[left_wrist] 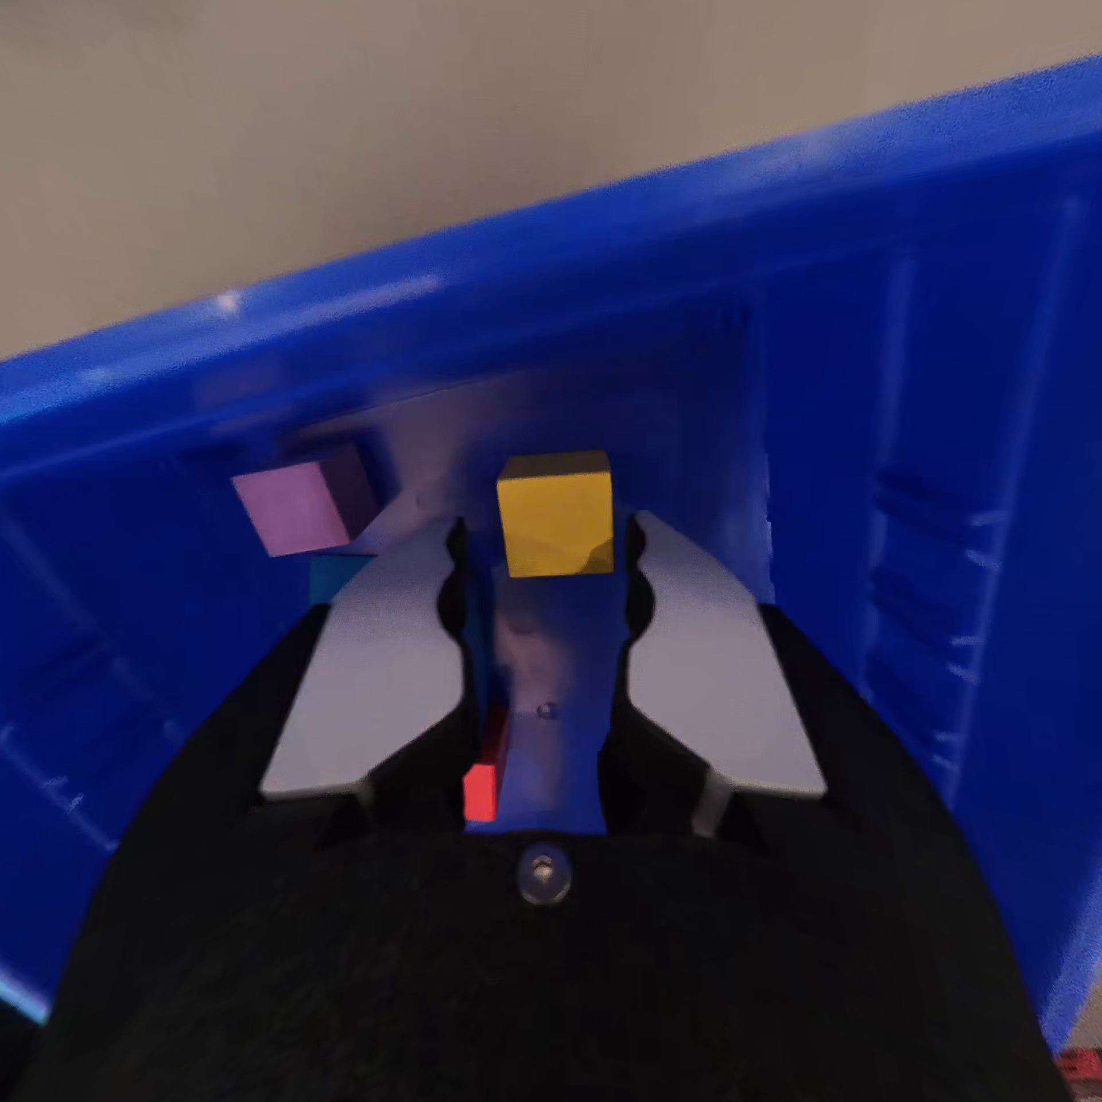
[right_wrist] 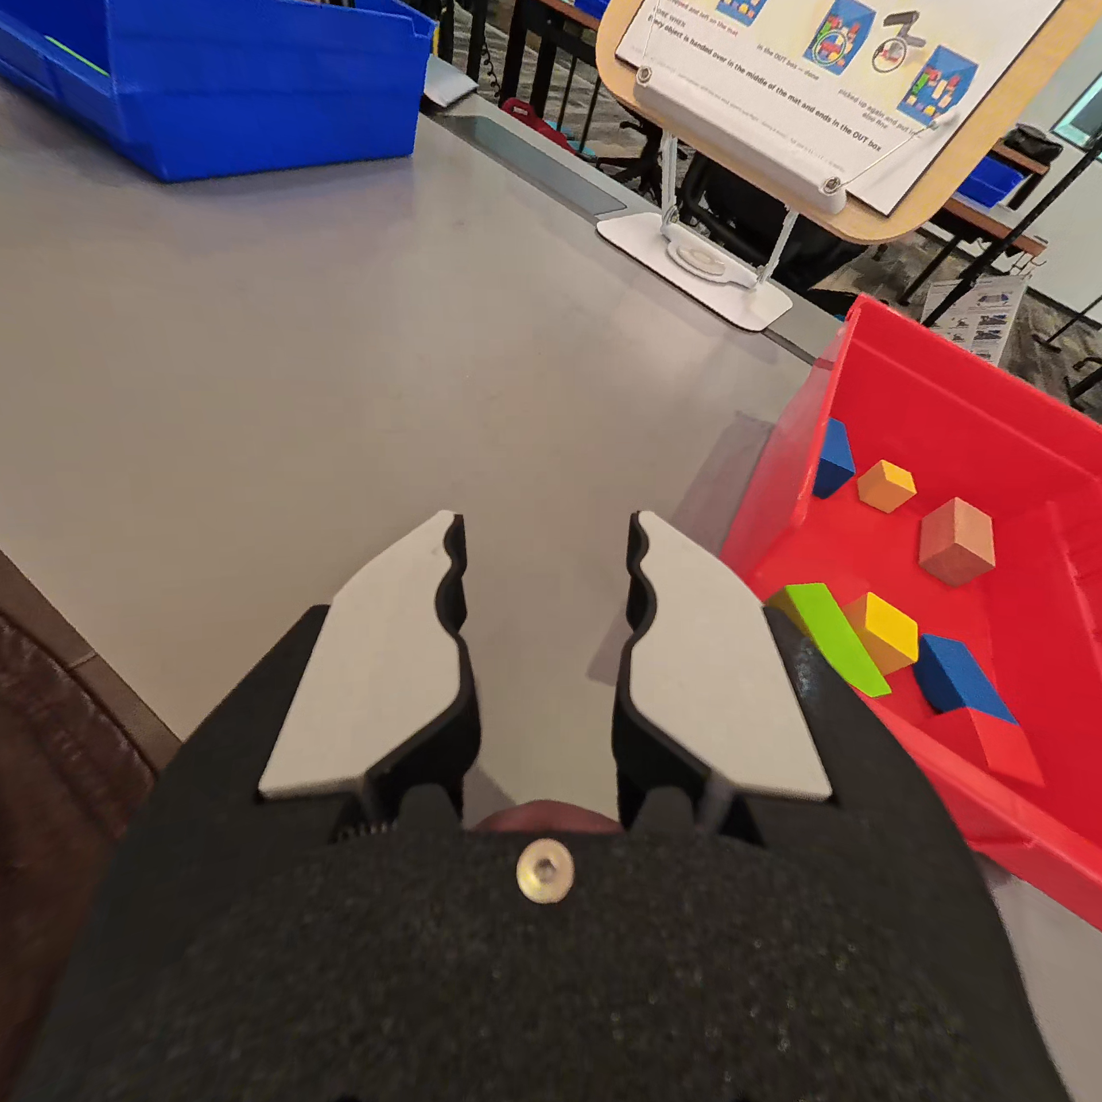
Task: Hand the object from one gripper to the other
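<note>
In the left wrist view my left gripper (left_wrist: pixel 545 525) is open inside a blue bin (left_wrist: pixel 656 334). A yellow cube (left_wrist: pixel 557 516) lies on the bin floor just between and beyond its fingertips, not gripped. A purple cube (left_wrist: pixel 304 501) lies to the left, with a teal block (left_wrist: pixel 334 575) under it. A red block (left_wrist: pixel 483 775) shows low between the fingers. In the right wrist view my right gripper (right_wrist: pixel 545 525) is open and empty above the grey table (right_wrist: pixel 298 358).
A red bin (right_wrist: pixel 954 387) at the right holds several coloured blocks: blue, orange, brown, green, yellow, red. The blue bin (right_wrist: pixel 238 89) stands at the table's far left. A document stand (right_wrist: pixel 703 262) with a printed sheet stands at the far edge.
</note>
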Demonstrator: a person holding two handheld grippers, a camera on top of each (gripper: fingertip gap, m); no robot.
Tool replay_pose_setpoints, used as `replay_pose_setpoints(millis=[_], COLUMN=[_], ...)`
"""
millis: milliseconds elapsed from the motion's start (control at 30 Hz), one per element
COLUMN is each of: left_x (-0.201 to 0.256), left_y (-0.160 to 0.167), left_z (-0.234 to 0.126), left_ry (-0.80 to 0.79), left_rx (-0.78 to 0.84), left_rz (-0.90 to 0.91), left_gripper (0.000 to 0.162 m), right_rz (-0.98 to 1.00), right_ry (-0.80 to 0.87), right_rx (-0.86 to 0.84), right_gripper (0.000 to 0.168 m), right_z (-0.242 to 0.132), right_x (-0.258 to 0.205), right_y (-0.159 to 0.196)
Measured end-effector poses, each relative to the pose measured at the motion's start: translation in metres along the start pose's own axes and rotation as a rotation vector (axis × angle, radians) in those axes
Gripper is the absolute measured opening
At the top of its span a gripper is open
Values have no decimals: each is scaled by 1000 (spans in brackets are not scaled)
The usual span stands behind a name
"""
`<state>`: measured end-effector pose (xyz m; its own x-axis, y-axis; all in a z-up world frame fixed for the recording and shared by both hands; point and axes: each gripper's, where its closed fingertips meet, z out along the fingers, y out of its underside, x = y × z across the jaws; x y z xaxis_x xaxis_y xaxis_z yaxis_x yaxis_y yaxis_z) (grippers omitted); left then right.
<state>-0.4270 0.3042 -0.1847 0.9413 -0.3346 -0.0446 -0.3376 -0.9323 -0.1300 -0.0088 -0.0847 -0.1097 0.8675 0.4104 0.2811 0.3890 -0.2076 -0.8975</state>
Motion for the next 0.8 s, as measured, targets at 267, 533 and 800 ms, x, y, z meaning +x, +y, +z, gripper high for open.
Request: replay_pose_setpoints(millis=[267,533,800], left_x=[23,163,339], left_y=[10,96,163], left_z=[-48,-207,-225], left_ry=[313,1413,1716], left_rx=[189,468,250], left_rz=[-42,40,78], left_gripper=[35,34,34], right_rz=[65,137,-24], right_ry=[-34,-230,-398], right_rx=[23,205,364], right_gripper=[51,56,60], right_z=[-1,9,54], right_x=[-1,-23,-46], right_y=[-2,-36,-123])
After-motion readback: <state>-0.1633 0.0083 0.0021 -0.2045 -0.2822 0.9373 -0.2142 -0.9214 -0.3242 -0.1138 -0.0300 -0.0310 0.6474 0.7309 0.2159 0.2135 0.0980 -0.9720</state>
